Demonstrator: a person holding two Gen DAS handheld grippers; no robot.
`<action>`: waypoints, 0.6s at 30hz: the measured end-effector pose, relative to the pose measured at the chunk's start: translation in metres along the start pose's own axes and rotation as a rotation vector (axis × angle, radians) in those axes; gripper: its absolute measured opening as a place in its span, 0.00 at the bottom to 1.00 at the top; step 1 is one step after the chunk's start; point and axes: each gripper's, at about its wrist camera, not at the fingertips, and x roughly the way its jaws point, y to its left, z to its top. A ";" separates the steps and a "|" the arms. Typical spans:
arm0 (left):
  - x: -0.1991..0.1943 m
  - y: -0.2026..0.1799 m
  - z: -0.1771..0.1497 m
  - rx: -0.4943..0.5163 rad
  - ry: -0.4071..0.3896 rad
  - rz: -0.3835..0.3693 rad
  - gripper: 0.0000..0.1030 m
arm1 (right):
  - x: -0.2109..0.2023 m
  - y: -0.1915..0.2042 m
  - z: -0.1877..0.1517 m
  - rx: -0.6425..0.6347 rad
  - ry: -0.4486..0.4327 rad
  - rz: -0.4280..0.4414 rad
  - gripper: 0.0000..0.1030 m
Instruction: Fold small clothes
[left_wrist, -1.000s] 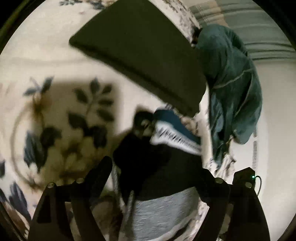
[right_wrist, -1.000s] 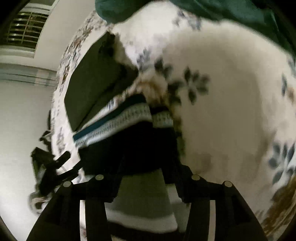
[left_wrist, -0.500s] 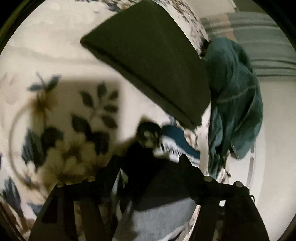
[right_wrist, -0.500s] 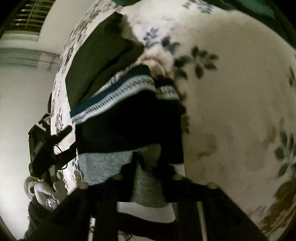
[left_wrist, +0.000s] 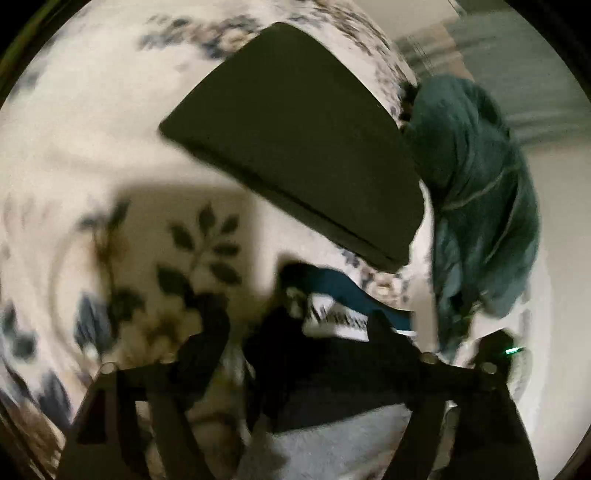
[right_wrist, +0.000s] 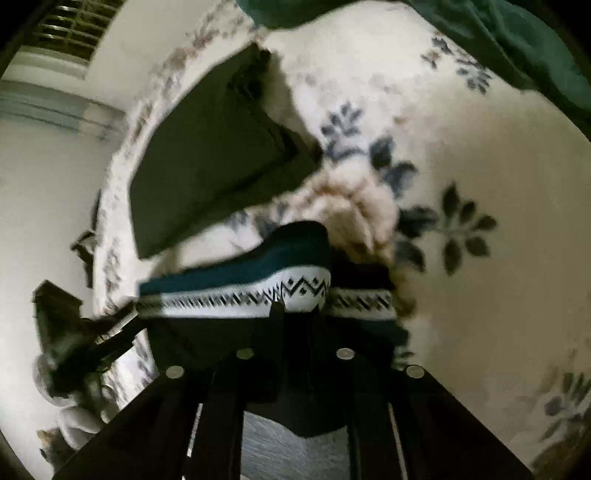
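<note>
Folding a small garment on the floral bed cover (right_wrist: 480, 155).
The right claw (right_wrist: 295, 306) pinches the dark knitted garment with zigzag band (right_wrist: 229, 295), seemingly to carry its edge over; the left claw (left_wrist: 295, 321) gapes wide, holding nothing.

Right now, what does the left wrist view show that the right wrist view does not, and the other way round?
Only the left wrist view shows the teal garment hanging down over the bed's edge, and the left gripper with its fingers spread around the dark cloth.

Only the right wrist view shows the zigzag band sharply, the window grille, and the right gripper closed on the patterned garment.

Both show the floral blanket, the folded dark green cloth and the patterned garment.
</note>
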 end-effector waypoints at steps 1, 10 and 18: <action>0.006 0.003 -0.003 -0.025 0.027 -0.012 0.74 | 0.003 -0.006 -0.002 0.020 0.019 0.020 0.35; 0.036 -0.015 -0.022 -0.003 0.062 -0.224 0.18 | -0.010 -0.011 -0.012 0.060 -0.048 0.145 0.11; 0.039 0.000 -0.010 -0.011 0.157 -0.132 0.64 | 0.005 -0.041 -0.008 0.173 0.039 0.115 0.20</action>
